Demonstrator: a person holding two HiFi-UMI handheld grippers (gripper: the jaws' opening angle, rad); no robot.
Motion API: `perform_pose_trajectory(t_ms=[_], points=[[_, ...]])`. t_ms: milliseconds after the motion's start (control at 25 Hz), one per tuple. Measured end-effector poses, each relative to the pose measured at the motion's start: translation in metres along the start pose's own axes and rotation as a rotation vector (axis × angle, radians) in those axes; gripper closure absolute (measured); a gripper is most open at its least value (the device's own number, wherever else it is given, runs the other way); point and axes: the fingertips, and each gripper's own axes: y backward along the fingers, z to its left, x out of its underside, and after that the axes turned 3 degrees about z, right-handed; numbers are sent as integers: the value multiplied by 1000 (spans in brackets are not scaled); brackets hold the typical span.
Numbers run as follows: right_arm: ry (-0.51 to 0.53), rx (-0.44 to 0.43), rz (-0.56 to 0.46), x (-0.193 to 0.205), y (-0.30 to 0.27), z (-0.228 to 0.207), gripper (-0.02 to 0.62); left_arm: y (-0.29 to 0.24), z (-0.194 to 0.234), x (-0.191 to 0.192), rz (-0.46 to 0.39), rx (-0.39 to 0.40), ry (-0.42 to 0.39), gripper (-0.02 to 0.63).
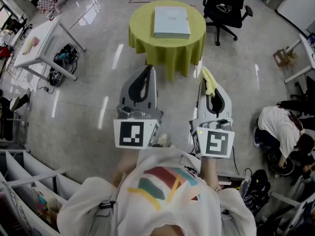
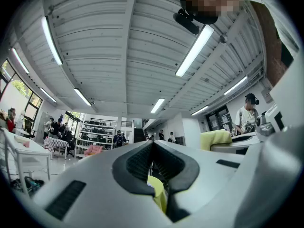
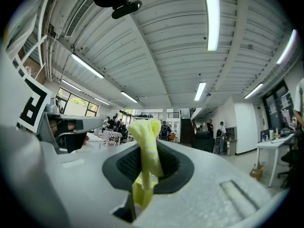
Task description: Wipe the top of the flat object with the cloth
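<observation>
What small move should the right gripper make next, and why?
Probably carry the right gripper forward to the flat object on the round table: its jaws clamp the yellow cloth, yet it hangs well short of the table, above the floor.

Both grippers are held out ahead of the chest, side by side and apart, each pointing toward 12 o'clock in the head view; the left gripper (image 1: 147, 73), at about 11 o'clock from the torso, has its jaws closed tip to tip with nothing between them; the right gripper (image 1: 210, 93), at about 1 o'clock, has its jaws clamped on a yellow cloth (image 1: 208, 80) that pokes out past the tips.
</observation>
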Motion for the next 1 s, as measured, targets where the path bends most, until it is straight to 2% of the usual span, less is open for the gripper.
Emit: perform_pose_trajectory(t_ms=[160, 360, 560, 800, 1000], points=[[-11, 11, -11, 1, -4, 2, 566, -2, 7, 1, -11, 4, -7, 591], [-14, -15, -19, 1, -7, 11, 566, -1, 12, 3, -8, 6, -11, 591], [-40, -34, -43, -5, -10, 20, 566, 6, 19, 8, 35, 7, -17, 591], [-49, -43, -51, -6, -21, 31, 566, 10, 49, -2, -41, -40, -6, 591], [-41, -21, -31, -1, -39, 36, 566, 0, 69, 4, -33, -43, 4, 591]])
